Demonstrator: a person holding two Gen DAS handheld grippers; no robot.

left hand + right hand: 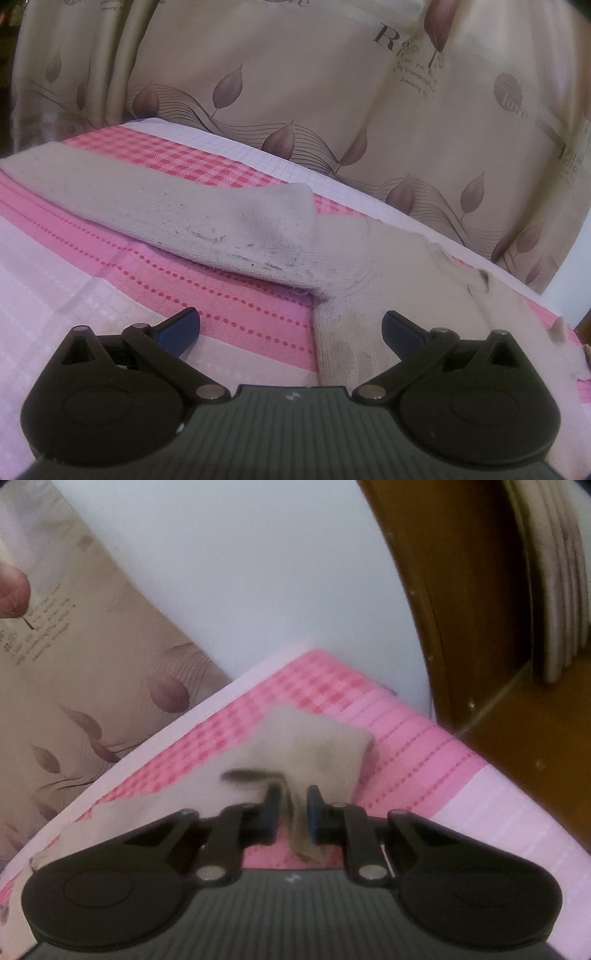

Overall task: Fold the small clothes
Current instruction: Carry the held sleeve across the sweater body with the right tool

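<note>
1. The sock (236, 218), beige and soiled, lies stretched across the pink cloth (229, 306) from upper left to lower right of the left view; laid out flat like this, it looks ready for one end to be carried over the other.
2. The left gripper (291, 330) stands wide, holding nothing. It hovers low in the frame with its right pad (400, 328) over the sock's bend, likely placed to pin or take that part while the other end moves.
3. The right gripper (291, 812) is narrow, pinched on a bunched ridge of the sock (314, 746) at centre frame. The fabric gathers between the pads, which suggests the end is being lifted for the fold.
4. The cloth (424, 746) covers the desk up to its corner; a leaf-print curtain (295, 92) hangs behind, and a wooden frame (461, 627) fills the upper right of the right view.
</note>
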